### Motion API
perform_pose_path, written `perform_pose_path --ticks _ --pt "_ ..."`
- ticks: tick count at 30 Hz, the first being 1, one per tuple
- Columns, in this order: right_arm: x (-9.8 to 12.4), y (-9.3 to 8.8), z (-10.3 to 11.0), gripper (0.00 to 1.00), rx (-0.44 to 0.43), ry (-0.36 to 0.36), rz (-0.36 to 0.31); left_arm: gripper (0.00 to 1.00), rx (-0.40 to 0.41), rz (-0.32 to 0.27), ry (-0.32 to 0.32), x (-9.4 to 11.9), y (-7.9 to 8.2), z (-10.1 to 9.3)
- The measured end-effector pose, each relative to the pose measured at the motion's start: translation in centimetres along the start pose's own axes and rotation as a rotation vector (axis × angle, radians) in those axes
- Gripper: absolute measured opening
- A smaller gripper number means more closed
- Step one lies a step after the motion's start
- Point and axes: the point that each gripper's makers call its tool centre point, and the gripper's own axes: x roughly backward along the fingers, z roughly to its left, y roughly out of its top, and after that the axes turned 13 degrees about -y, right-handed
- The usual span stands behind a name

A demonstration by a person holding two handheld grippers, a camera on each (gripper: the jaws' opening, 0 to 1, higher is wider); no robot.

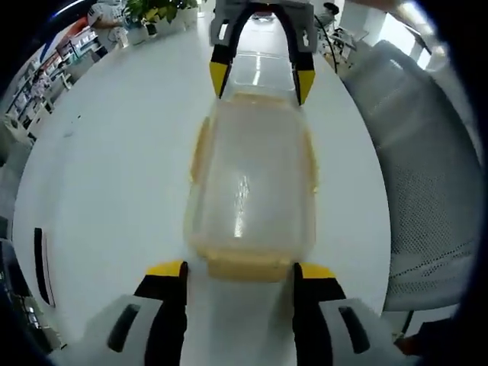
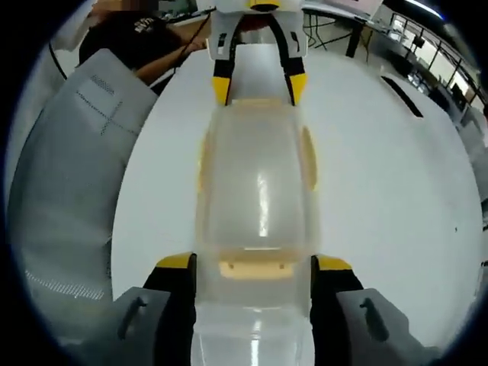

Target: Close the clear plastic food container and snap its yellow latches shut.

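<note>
A clear plastic food container [image 1: 252, 183] [image 2: 259, 183] lies on the white table [image 1: 114, 168] [image 2: 381, 191] with its lid on top. Yellow latches line its long sides [image 1: 200, 149] [image 2: 307, 156] and its ends [image 1: 248, 267] [image 2: 255, 267]. My left gripper [image 1: 240, 272] is open, its yellow-tipped jaws standing either side of the near end latch. My right gripper [image 2: 255, 264] is open too, straddling the opposite end, with the container's sides close against its jaws. Each gripper appears at the top of the other's view, the right gripper [image 1: 261, 78] and the left gripper [image 2: 258, 86], facing it across the container.
A grey mesh chair [image 1: 427, 152] [image 2: 69, 175] stands close to the table edge beside the container. A thin black object [image 1: 40, 259] [image 2: 400, 95] lies on the table further off. Potted plants [image 1: 152, 14] stand at the far end. A person in a dark top [image 2: 145, 38] sits behind.
</note>
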Motion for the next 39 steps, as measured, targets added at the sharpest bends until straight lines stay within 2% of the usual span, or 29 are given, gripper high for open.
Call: perform_pose_path --ticks 4,9,14,19,27,33,35,36,38,39 --pt "-0.3 -0.2 -0.2 0.56 0.03 0.001 0.018 0.48 0.022 -0.01 -0.012 0.0 0.1 0.1" --pt "-0.6 -0.3 -0.4 0.53 0.054 0.007 0.035 0.45 -0.025 0.017 -0.007 -0.1 0.1 0.0" --pt "-0.6 -0.5 -0.7 0.48 0.091 -0.007 0.06 0.43 -0.059 0.018 -0.018 -0.1 0.4 -0.2" --pt "-0.6 -0.6 -1.0 0.48 0.087 -0.016 0.079 0.34 -0.07 0.01 -0.029 0.0 0.5 -0.5" --pt "-0.5 -0.7 -1.2 0.47 0.104 -0.014 0.081 0.33 -0.048 0.007 -0.019 0.0 0.7 -0.5" --pt "-0.5 -0.8 -1.2 0.45 0.102 -0.028 0.119 0.33 -0.048 -0.003 -0.024 0.1 0.7 -0.5" --pt "-0.4 -1.1 -1.2 0.4 0.072 -0.041 0.151 0.33 -0.04 -0.01 -0.021 0.1 0.7 -0.5" --pt "-0.2 -1.2 -1.2 0.36 0.072 -0.041 0.169 0.33 -0.012 -0.029 -0.01 0.1 0.8 -0.3" --pt "-0.4 -1.1 -1.1 0.37 0.102 -0.035 0.165 0.33 -0.037 -0.02 -0.022 0.0 0.6 -0.5" --pt "-0.4 -1.1 -1.2 0.37 0.091 -0.036 0.168 0.33 -0.044 -0.02 -0.028 0.1 0.6 -0.5"
